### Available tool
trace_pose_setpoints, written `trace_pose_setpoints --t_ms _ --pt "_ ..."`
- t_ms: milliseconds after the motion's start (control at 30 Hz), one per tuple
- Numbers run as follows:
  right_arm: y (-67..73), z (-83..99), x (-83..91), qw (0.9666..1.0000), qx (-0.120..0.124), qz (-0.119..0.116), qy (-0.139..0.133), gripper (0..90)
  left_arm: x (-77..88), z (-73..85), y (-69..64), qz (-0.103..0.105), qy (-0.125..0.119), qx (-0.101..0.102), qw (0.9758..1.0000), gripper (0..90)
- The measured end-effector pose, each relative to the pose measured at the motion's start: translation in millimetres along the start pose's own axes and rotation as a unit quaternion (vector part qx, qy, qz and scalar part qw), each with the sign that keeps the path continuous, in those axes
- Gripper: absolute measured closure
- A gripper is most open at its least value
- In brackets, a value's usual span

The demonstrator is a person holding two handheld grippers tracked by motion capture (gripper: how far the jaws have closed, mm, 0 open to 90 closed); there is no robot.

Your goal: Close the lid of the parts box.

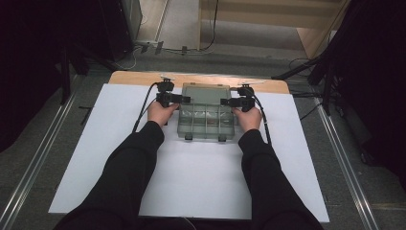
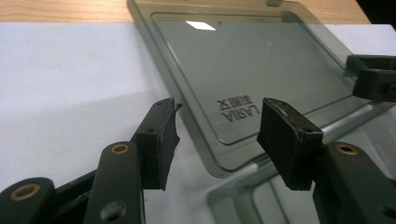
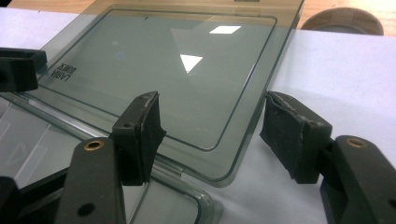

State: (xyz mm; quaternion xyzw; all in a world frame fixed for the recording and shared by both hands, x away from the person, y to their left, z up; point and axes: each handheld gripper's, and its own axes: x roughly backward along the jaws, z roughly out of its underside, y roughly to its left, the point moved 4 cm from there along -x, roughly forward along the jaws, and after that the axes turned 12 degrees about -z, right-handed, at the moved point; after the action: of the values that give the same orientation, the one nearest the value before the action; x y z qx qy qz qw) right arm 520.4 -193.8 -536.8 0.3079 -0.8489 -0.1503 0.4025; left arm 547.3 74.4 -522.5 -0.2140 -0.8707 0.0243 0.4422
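A: Status? Smoky clear plastic compartment box (image 1: 207, 122) mid-table, its lid (image 1: 206, 93) already swung open, lying flat behind.

B: Left gripper (image 2: 217, 135) and right gripper (image 3: 212, 128): jaws spread, straddling 2 lid corners, nothing pinched. Closing remains.

One camera looks down from above the person's side onto the white-covered table (image 1: 191, 182). Two ride close on the fingers, sharing the smoky transparent plastic lid (image 2: 243, 70).

Open claw (image 3: 210, 135), tinted lid (image 3: 154, 70) corner between
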Motion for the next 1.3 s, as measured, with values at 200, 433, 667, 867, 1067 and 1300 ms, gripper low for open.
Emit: trace_pose_setpoints --t_ms 200,433,667,867,1067,1300 --pt "-2.6 0.7 -1.6 0.9998 -0.018 -0.01 -0.001 38.6 -4.3 1.2 1.8 0.014 0.003 0.016 0.9998 45.4" --pt "-4.7 1.3 -0.5 0.9993 -0.029 -0.021 -0.001 39.9 -5.2 1.1 1.9 0.014 0.001 0.018 0.9998 45.4" --pt "-7.5 3.2 4.0 0.996 -0.067 -0.058 0.008 44.8 -6.3 1.1 2.2 0.021 -0.002 0.023 0.9995 45.4" --pt "-6.3 2.3 1.7 0.9977 -0.049 -0.047 0.004 44.1 -7.0 1.1 1.0 0.023 -0.005 0.024 0.9994 45.4" --pt "-5.5 1.0 -0.1 0.998 -0.042 -0.046 0.006 45.0 -6.7 0.9 1.4 0.03 -0.009 0.022 0.9992 47.0" --pt "-1.2 -1.6 2.1 0.9992 -0.016 -0.036 0.009 48.7 -2.1 -1.4 0.4 0.035 -0.019 0.015 0.9991 52.7"
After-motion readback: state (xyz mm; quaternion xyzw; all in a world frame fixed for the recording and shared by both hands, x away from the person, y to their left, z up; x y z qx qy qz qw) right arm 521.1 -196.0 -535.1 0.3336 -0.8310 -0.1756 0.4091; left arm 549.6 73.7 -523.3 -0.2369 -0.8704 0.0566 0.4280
